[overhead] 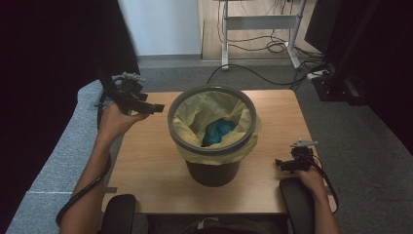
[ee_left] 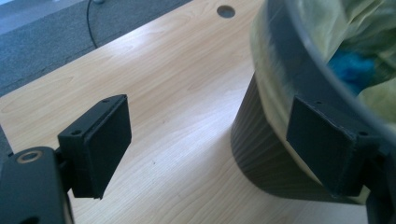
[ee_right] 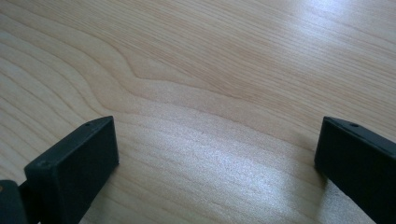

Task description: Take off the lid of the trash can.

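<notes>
bin (overhead: 213,171): ribbed dark plastic | liner (overhead: 195,114): thin yellow film | table (overhead: 146,165): matt wood

Your left gripper (overhead: 158,108) hovers just beside the bin (overhead: 213,127) rim, jaws apart and empty. Your right gripper (overhead: 278,164) rests low on the table (overhead: 146,161), well apart from it.
</notes>
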`<state>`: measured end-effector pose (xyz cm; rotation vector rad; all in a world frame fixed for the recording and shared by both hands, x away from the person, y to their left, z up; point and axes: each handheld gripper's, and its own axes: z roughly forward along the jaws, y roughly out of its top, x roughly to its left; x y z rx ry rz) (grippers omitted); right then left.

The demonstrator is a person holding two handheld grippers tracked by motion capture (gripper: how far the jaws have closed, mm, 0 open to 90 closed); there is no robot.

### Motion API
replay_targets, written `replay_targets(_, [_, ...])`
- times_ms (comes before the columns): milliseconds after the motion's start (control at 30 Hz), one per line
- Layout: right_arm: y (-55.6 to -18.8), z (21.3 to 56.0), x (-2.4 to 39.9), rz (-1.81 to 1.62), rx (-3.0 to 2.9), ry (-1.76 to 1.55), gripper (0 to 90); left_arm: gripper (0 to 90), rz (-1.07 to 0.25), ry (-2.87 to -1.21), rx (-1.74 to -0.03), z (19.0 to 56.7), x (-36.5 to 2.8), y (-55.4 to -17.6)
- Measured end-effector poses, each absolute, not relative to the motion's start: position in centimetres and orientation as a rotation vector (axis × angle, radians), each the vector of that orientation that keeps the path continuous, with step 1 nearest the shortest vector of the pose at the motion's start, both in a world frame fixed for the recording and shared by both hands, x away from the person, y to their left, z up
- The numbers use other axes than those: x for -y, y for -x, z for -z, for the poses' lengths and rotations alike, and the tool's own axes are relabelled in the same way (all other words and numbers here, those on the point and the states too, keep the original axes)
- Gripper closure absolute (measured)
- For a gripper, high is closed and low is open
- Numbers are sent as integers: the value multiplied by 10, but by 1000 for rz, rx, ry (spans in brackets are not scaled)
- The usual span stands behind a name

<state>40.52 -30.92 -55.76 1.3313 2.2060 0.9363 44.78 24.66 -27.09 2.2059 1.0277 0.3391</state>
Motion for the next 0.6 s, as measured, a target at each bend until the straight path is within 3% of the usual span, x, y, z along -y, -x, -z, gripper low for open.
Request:
replay_targets(267, [-405,558,309,-938,-2209,-1327,0,186,-355,-2213,-1020,253,-229,-451])
replay_targets(600, [-405,558,309,-939,-2210,-1326,0,332,-265,-2231,-1003,254,-207,-466])
